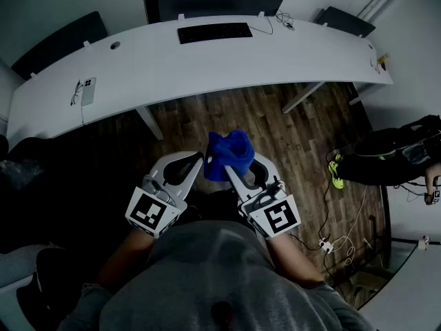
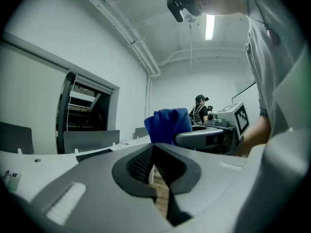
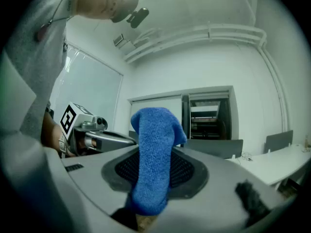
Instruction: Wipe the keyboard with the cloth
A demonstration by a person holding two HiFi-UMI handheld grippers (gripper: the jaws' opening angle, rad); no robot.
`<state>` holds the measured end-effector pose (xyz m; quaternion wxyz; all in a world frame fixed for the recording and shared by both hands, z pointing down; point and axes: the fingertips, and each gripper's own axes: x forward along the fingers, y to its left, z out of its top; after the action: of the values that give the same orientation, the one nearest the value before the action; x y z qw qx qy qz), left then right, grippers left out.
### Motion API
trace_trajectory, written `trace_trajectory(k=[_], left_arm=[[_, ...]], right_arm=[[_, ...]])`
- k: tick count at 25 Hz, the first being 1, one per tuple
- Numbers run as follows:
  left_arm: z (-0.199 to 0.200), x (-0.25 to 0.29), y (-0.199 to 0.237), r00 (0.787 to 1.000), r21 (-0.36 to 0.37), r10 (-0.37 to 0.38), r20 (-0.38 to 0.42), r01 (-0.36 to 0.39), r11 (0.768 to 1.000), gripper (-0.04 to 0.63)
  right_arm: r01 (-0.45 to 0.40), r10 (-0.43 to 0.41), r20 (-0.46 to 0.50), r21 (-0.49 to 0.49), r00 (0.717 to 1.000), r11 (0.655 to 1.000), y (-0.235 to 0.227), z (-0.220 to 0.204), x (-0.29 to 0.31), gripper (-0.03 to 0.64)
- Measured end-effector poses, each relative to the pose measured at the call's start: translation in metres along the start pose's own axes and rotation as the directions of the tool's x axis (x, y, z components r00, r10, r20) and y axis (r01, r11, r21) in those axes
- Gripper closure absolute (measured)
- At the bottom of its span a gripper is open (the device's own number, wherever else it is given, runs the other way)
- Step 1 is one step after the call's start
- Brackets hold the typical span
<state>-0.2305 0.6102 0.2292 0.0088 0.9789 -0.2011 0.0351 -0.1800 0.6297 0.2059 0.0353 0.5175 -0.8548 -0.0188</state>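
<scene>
Cloth [image 1: 229, 154] clamped in right tongs [image 1: 239, 172], hiding their tips; left tongs [image 2: 152, 173] clenched, empty; keyboard [image 1: 214, 32] well ahead.

The right gripper [image 3: 153, 178] is pinching a blue cloth [image 3: 154, 140] between its closed jaws. The cloth is standing upright at the centre, its top drooping slightly toward 3 o'clock. At 9 o'clock the left gripper [image 3: 121, 141] is hovering just beside it, showing its marker cube. The person's grey shirt [image 3: 34, 72] is filling the edge at 10 o'clock. A white desk [image 3: 274, 165] is stretching away at 3 o'clock, a chair back [image 3: 278, 141] rising behind it.
</scene>
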Motion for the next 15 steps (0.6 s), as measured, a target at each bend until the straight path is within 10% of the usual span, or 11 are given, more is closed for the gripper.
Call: trace_trajectory(k=[15], left_arm=[[-0.004, 0.028, 0.018, 1.0, -0.013, 0.001, -0.014, -0.001, 1.0, 0.588]], right_arm=[[-0.027, 0.027, -0.007, 0.02, 1.0, 0.999, -0.034, -0.014, 0.02, 0.472]])
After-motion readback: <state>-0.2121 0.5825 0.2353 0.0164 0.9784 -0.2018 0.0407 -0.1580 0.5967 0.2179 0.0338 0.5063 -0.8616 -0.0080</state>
